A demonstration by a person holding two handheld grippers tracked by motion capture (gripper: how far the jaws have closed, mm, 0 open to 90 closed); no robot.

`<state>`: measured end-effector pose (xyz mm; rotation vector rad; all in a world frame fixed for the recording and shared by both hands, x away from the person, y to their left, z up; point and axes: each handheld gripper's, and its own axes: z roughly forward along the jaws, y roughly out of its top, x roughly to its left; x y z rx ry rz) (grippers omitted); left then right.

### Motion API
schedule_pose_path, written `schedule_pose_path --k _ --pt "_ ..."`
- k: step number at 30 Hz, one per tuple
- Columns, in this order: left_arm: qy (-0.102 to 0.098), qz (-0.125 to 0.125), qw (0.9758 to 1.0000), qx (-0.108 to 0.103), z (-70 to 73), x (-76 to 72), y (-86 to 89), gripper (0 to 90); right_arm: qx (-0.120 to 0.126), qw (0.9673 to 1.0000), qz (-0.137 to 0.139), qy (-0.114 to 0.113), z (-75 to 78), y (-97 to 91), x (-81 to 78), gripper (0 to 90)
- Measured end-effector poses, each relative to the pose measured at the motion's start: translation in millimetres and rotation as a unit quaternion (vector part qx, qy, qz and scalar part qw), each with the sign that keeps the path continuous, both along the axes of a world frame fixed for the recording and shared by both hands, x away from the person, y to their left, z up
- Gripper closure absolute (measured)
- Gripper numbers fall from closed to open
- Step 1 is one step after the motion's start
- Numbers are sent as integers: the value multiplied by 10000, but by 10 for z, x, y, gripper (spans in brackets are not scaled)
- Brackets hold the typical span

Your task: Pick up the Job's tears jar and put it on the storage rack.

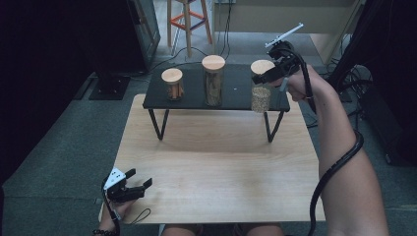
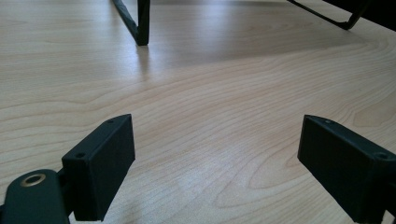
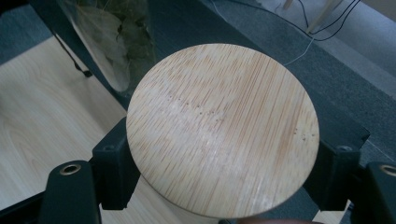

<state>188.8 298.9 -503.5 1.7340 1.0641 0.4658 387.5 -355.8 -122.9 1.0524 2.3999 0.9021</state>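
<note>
Item: clear glass jar of grain with round bamboo lid (image 1: 261,91), axis upright, at the black shelf's (image 1: 196,101) four-o'clock corner. My right hand-held gripper (image 1: 260,78) clamps it below the lid; my left hand-held gripper (image 1: 135,184) idles agape on the worktop (image 1: 216,162).

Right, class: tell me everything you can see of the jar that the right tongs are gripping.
The jar is a clear glass cylinder, upright, partly filled with fine tan grains. A round, pale bamboo-look lid with straight grain caps it. The right tongs are shut on it just under the lid, one jaw on each side. It sits at the right end of the black shelf; whether its base touches the shelf cannot be told.
</note>
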Motion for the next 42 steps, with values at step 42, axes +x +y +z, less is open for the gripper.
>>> schedule_pose_path --k 42 --pt "-2 10 10000 4 0 4 -3 112 -51 10000 -7 25 -3 41 124 251"
